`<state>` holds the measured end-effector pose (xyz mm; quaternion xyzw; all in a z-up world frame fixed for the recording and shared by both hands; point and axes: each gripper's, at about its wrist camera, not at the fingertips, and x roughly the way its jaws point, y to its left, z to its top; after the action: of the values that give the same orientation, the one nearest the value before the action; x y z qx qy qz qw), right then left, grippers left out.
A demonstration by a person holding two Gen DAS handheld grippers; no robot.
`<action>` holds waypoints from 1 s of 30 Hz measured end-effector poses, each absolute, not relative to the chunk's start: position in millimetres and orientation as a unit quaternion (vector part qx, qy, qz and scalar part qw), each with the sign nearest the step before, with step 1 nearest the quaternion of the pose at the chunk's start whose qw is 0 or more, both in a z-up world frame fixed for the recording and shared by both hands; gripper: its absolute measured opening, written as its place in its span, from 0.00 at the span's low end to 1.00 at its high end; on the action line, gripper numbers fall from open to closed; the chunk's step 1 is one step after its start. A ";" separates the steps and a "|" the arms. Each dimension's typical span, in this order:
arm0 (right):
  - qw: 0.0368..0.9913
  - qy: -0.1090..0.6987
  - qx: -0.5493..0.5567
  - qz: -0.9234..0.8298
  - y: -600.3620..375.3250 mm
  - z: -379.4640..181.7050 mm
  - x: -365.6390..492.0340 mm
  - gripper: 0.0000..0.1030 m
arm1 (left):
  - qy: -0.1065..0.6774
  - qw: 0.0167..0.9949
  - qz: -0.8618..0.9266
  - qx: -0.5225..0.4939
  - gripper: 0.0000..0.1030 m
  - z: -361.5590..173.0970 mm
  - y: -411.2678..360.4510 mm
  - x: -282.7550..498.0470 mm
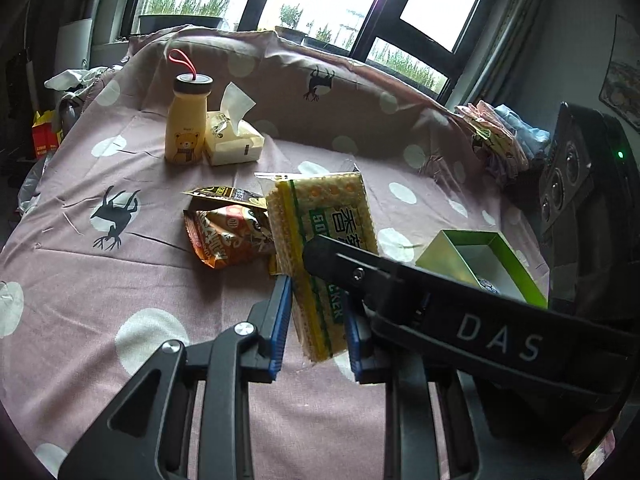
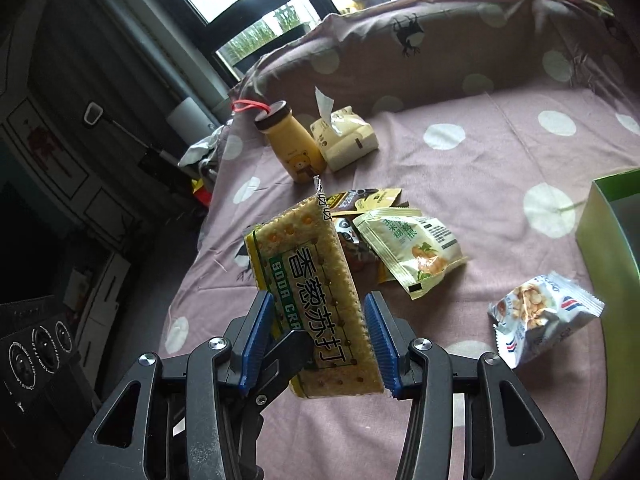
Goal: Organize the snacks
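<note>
Both claws, left point(image 1: 318, 320) and right point(image 2: 318, 344), seemingly clamped on cracker pack point(image 2: 316, 280)

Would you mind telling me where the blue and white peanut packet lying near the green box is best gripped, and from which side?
Grip the peanut packet by its crimped right end seal, coming from above on the open cloth side. It lies flat and puffy on the bedspread, so the middle would likely slip or crush; the flat seal sticks out clear of the green box.

green box point(image 2: 612, 216): cut by right edge | cracker pack point(image 1: 320, 232): lower label behind right claw point(image 1: 340, 264)
</note>
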<state>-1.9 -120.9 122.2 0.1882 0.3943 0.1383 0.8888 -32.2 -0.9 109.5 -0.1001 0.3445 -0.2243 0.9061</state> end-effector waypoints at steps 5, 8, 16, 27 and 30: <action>0.902 0.369 0.194 0.115 -132.1 129.6 -27.0 0.49 | 0.339 0.903 -0.253 -0.076 0.22 116.3 -17.1 -49.2; 0.900 0.368 0.209 0.105 -141.9 128.4 -35.6 0.49 | 0.340 0.901 -0.260 -0.068 0.22 116.8 -25.7 -55.0; 0.905 0.366 0.198 0.092 -147.4 136.3 -43.5 0.49 | 0.339 0.898 -0.271 -0.075 0.22 119.9 -29.1 -57.8; 0.910 0.359 0.189 0.083 -149.5 147.1 -54.9 0.49 | 0.327 0.899 -0.281 -0.075 0.22 130.3 -33.4 -68.3; 0.913 0.355 0.187 0.077 -151.7 150.9 -58.6 0.49 | 0.324 0.898 -0.287 -0.075 0.22 133.5 -37.3 -70.3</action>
<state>-58.6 -151.7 150.9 0.1869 0.3549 0.0775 0.9128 -70.3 -37.3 133.5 -0.0753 0.3244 -0.2866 0.8983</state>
